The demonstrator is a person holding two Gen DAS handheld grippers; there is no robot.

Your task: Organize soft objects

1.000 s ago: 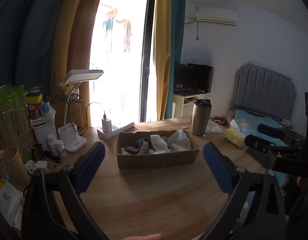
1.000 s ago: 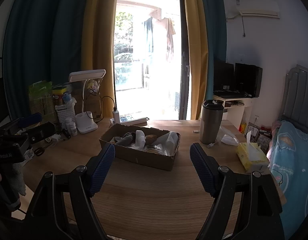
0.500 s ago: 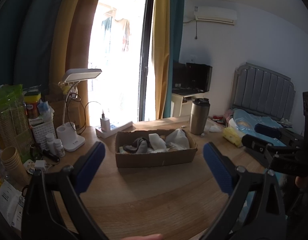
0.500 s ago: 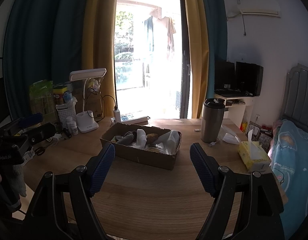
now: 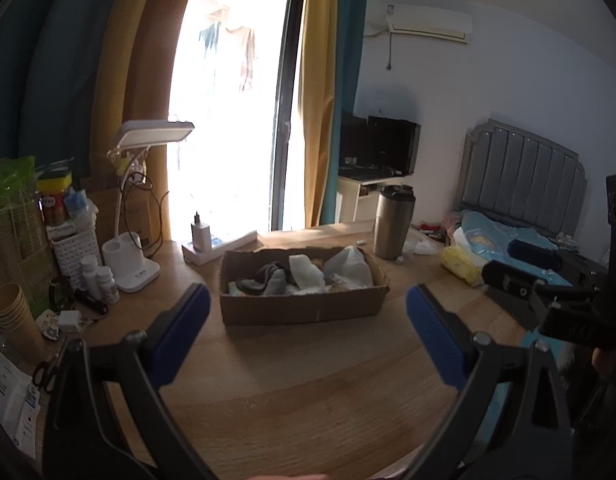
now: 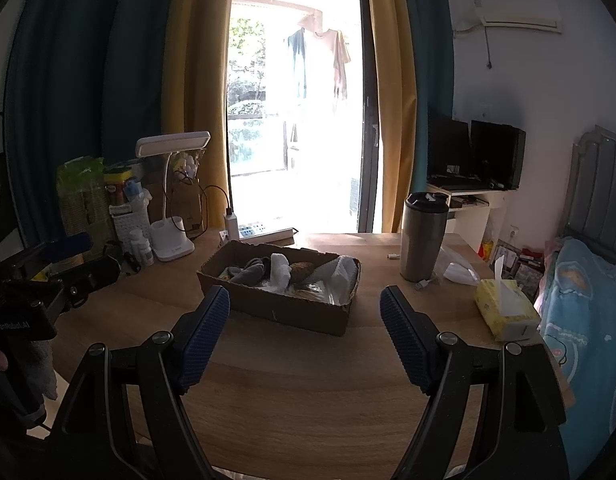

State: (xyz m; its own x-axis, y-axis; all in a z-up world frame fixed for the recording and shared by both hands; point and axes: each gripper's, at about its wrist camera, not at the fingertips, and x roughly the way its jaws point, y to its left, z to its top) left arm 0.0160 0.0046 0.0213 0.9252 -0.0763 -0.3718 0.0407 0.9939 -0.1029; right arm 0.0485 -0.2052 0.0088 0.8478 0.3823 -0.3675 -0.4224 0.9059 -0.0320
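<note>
On the left wrist view, left gripper (image 5: 308,320) hangs w/ jaws wide apart, nothing between the ribbed blue pads, above wood-grain table (image 5: 308,400); cardboard box (image 5: 303,308) of socks (image 5: 267,278) sits beyond. Right wrist view: right gripper (image 6: 304,332) likewise spread, empty, box (image 6: 275,304) ahead, steel tumbler (image 6: 423,236) right of it.
</note>
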